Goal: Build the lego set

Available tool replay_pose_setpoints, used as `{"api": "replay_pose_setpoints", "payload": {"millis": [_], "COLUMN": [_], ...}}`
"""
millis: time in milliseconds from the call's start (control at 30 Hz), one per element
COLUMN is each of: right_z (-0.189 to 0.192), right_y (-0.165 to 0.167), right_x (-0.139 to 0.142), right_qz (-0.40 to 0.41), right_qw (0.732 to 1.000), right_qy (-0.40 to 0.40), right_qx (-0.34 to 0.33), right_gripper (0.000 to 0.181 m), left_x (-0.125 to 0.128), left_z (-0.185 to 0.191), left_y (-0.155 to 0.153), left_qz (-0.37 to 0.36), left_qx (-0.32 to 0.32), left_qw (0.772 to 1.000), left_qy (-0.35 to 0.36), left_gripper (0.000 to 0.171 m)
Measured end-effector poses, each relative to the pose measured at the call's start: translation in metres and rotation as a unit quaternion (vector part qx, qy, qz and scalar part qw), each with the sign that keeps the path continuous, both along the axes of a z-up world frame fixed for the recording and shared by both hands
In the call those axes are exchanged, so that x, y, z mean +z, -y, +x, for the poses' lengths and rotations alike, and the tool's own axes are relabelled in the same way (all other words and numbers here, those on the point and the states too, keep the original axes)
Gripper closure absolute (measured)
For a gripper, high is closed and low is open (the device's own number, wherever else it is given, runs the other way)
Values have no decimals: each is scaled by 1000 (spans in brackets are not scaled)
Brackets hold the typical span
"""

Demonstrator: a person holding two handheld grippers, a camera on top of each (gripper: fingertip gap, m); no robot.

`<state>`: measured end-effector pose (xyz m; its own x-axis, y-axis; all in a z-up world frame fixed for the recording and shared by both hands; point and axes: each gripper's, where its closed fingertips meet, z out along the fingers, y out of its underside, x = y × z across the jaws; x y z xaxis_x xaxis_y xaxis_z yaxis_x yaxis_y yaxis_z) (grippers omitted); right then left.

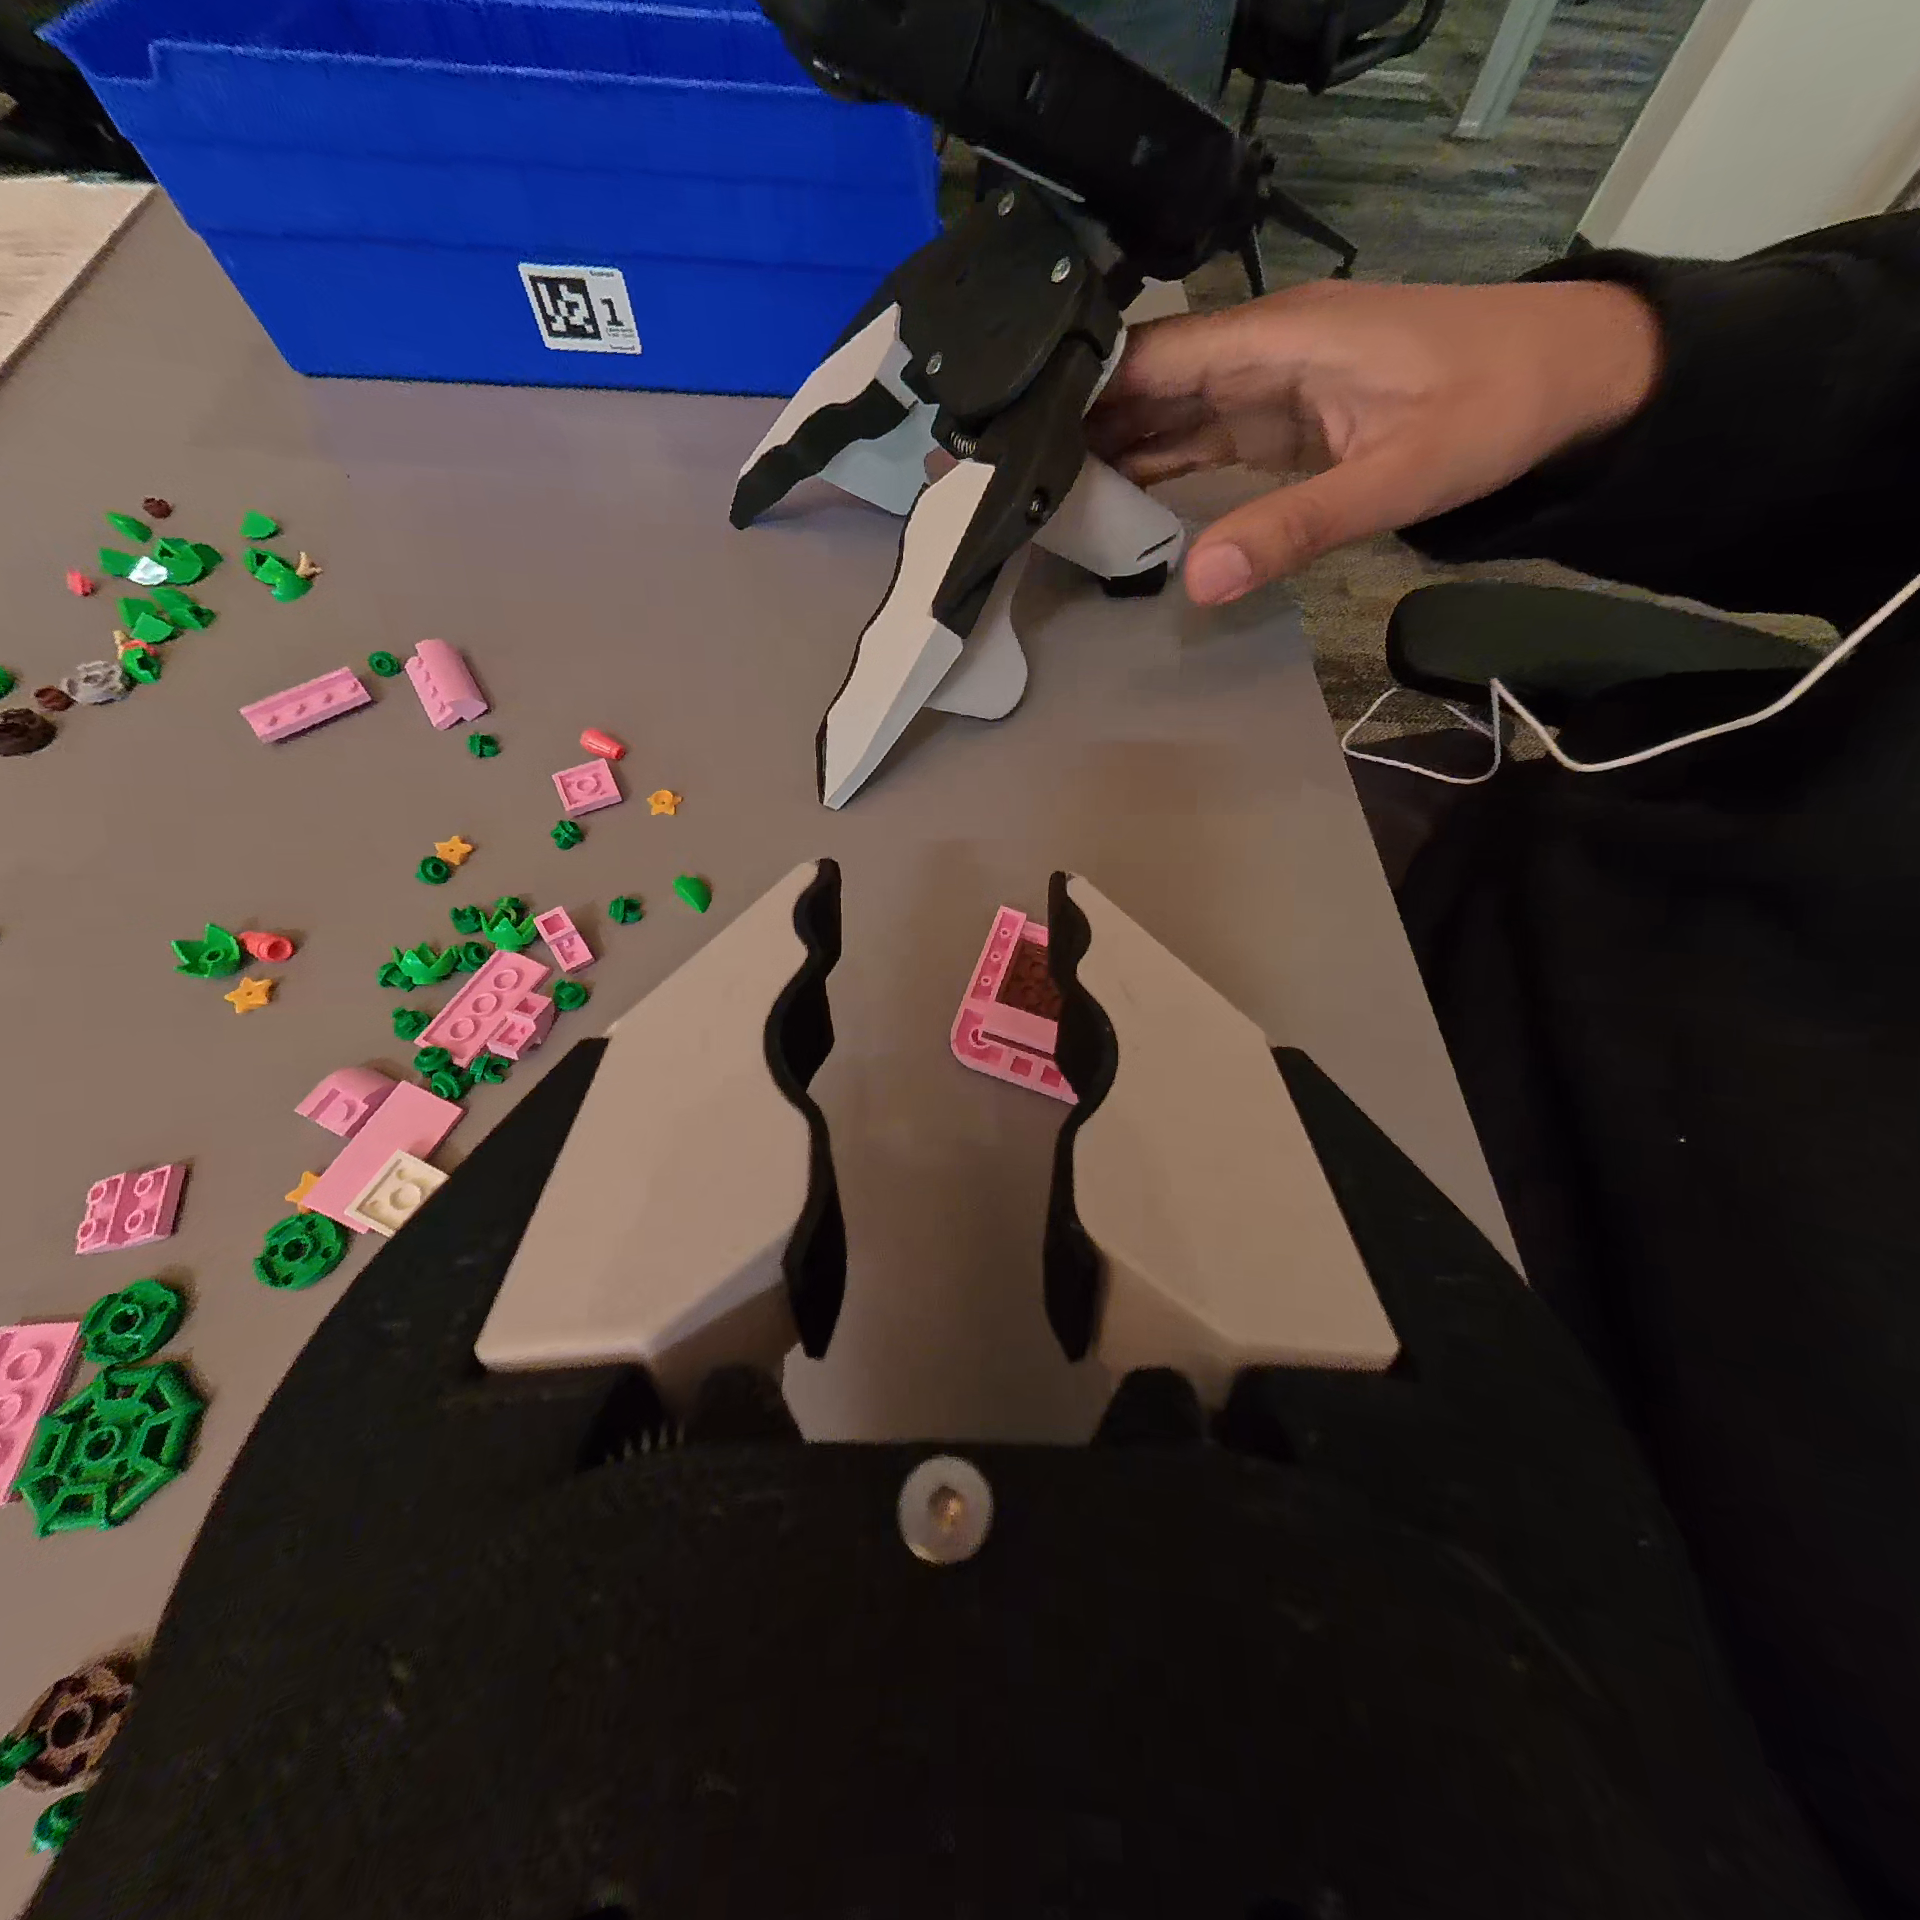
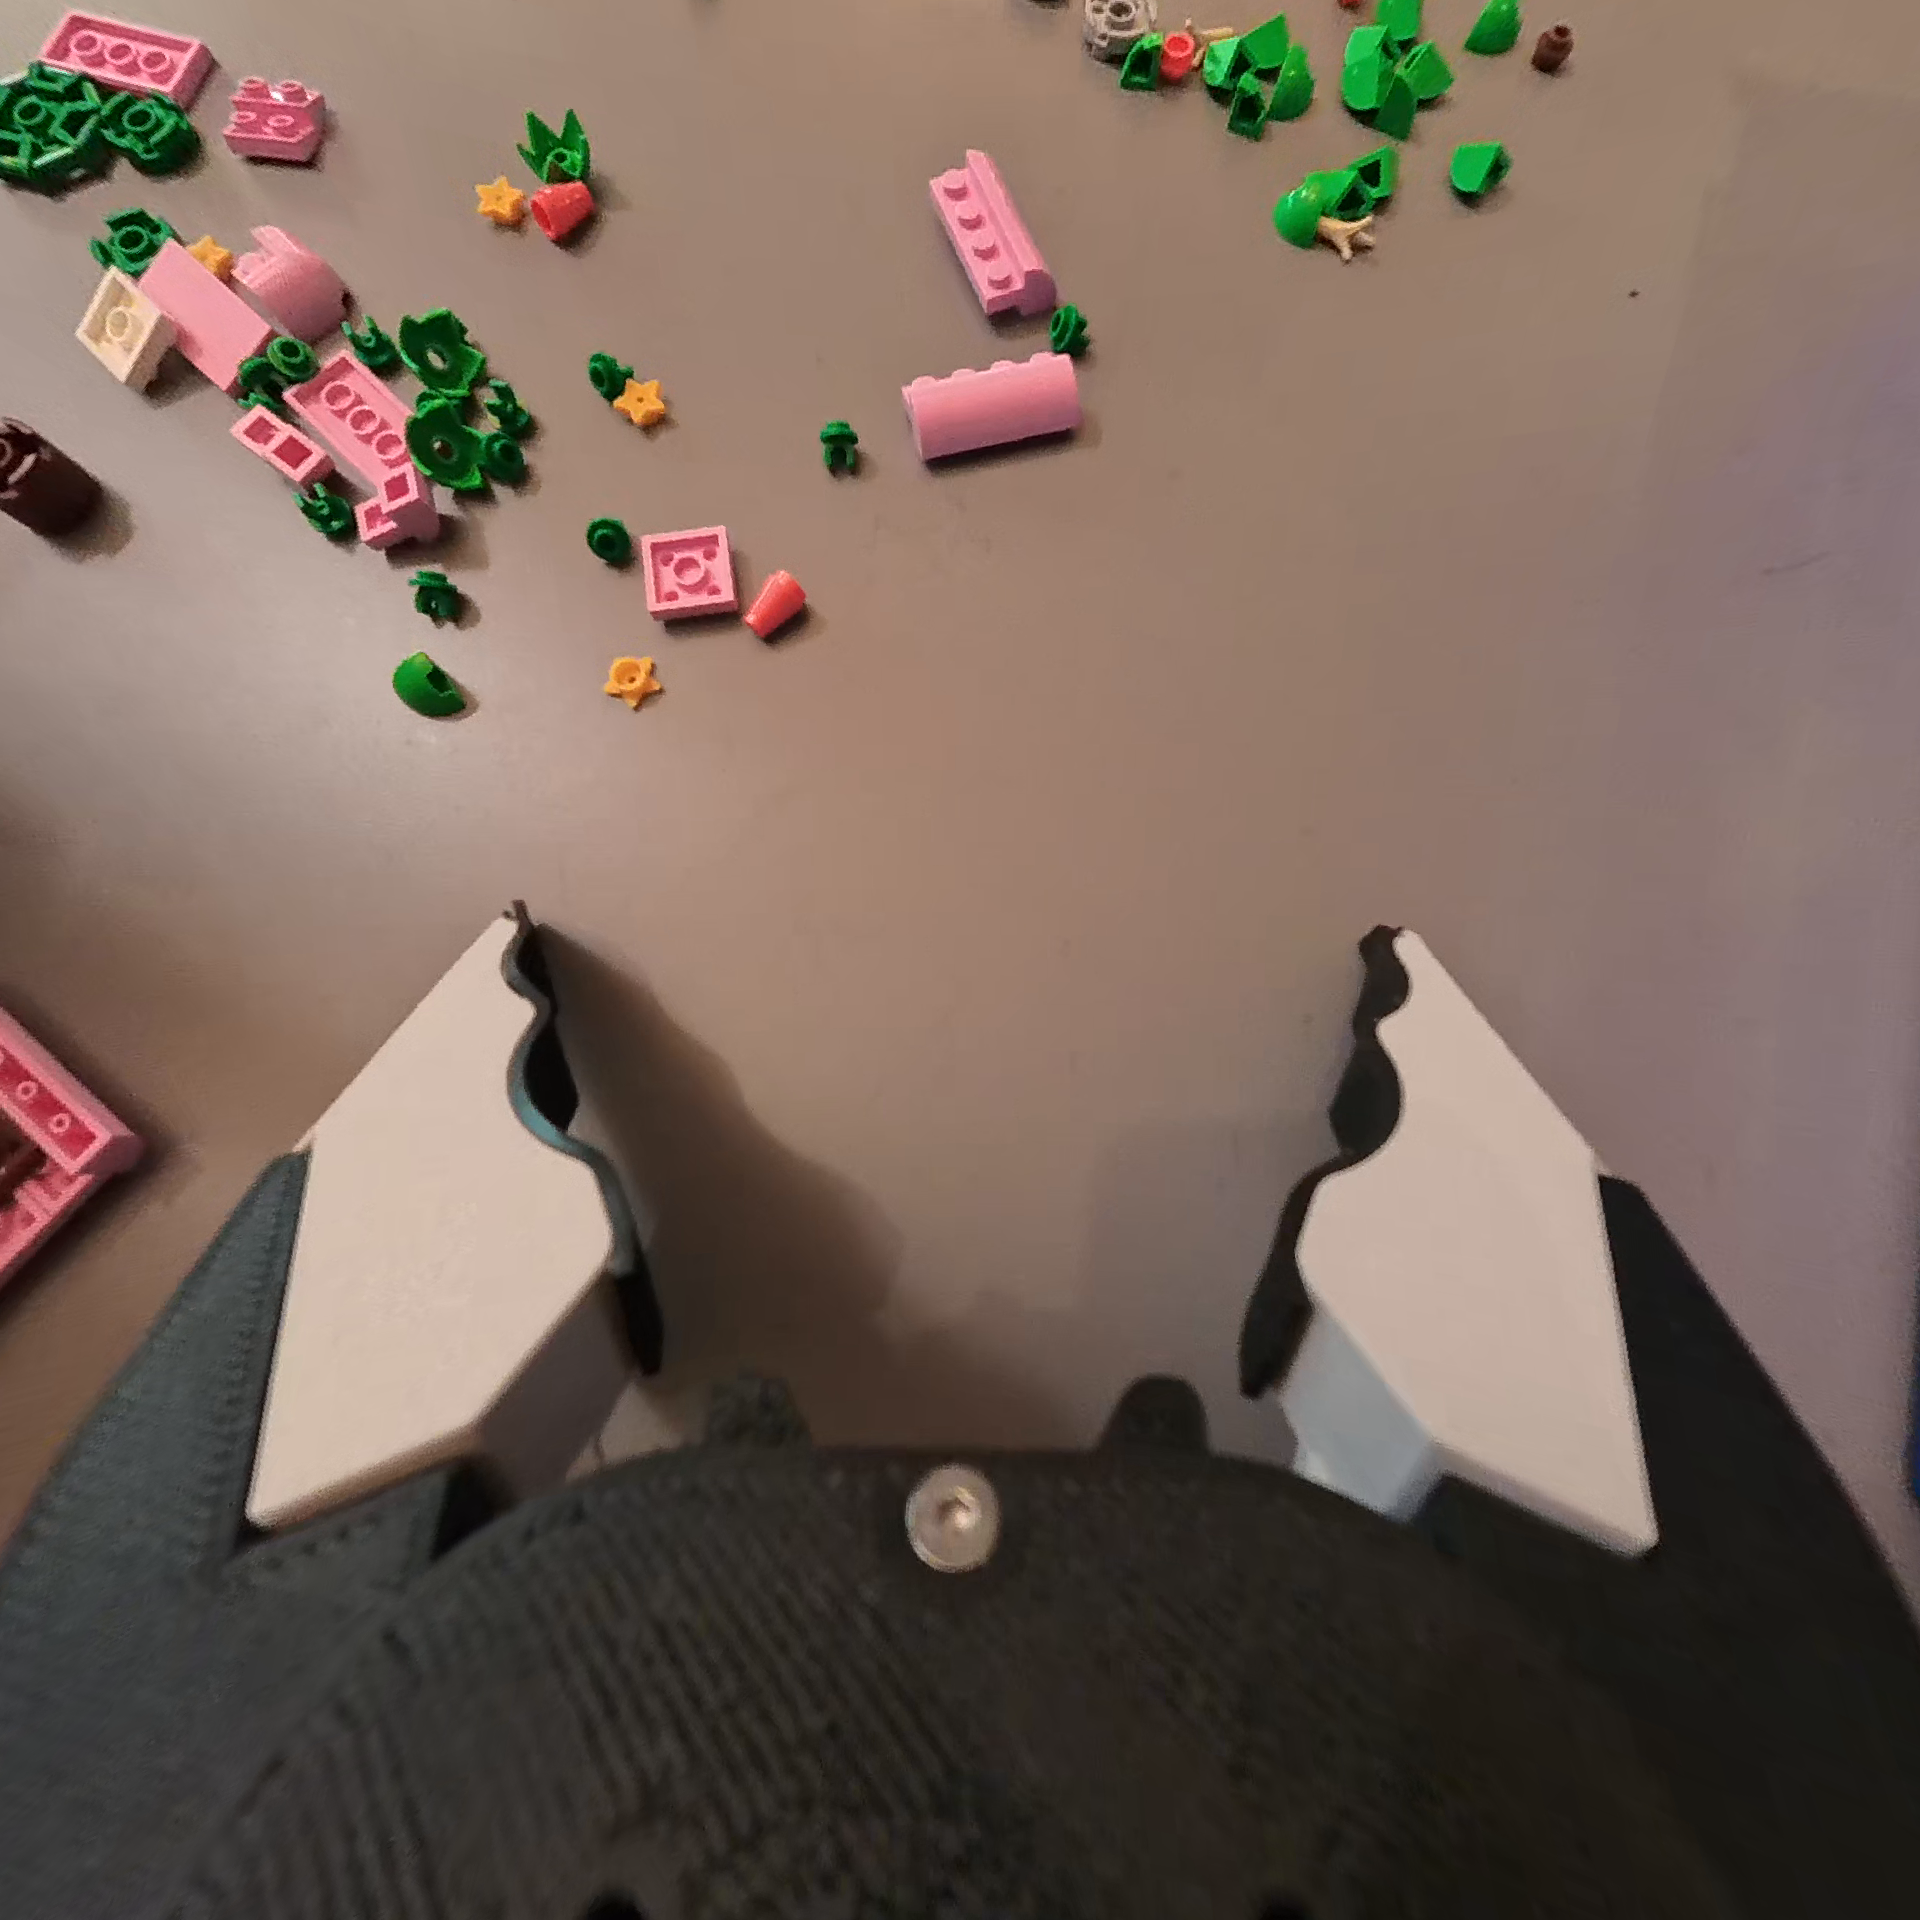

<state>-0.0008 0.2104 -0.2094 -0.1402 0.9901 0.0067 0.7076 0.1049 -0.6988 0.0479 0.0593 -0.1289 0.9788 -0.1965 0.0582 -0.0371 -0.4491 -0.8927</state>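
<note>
My left gripper [image 1: 943,873] is open and empty, low over the grey table [image 1: 644,520]. A small pink assembly with a brown centre [image 1: 1003,997] lies on the table just beyond it, partly hidden by its right finger. The assembly also shows at the left edge of the right wrist view [image 2: 42,1132]. My right gripper [image 2: 948,925] is wide open and empty over bare table. In the left wrist view it [image 1: 787,657] stands tips down on the table, with an open hand [image 1: 1351,416] beside it. Loose pink bricks [image 2: 992,416], a pink square plate [image 2: 688,574] and green leaf pieces [image 2: 1382,73] lie scattered.
A blue bin [image 1: 520,208] with a black-and-white marker label stands at the back of the table. The table's right edge [image 1: 1371,831] runs close to my left gripper, with a white cable [image 1: 1558,748] beyond. Green lattice discs [image 1: 109,1444], a brown piece [image 2: 42,478] and a white brick [image 2: 125,327] lie left. To reach the pink square plate [image 2: 688,574] in a straight line is about 7 centimeters for my right fingers, about 12 centimeters for my left. The left camera catches it too, in the left wrist view [image 1: 588,780].
</note>
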Motion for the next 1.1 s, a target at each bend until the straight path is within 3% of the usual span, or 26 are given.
{"api": "replay_pose_setpoints", "payload": {"millis": [467,800,1100], "right_z": [0,0,0], "right_y": [0,0,0], "right_x": [0,0,0], "right_qz": [0,0,0], "right_qw": [1000,1000,1000], "right_qy": [0,0,0], "right_qx": [0,0,0], "right_gripper": [32,32,32], "left_x": [26,75,68], "left_z": [2,24,61], "left_y": [-9,-19,6], "left_qz": [38,131,101], "left_qx": [7,13,39], "left_qw": [999,988,994], "left_qy": [-2,77,27], "left_gripper": [132,133,131]}}
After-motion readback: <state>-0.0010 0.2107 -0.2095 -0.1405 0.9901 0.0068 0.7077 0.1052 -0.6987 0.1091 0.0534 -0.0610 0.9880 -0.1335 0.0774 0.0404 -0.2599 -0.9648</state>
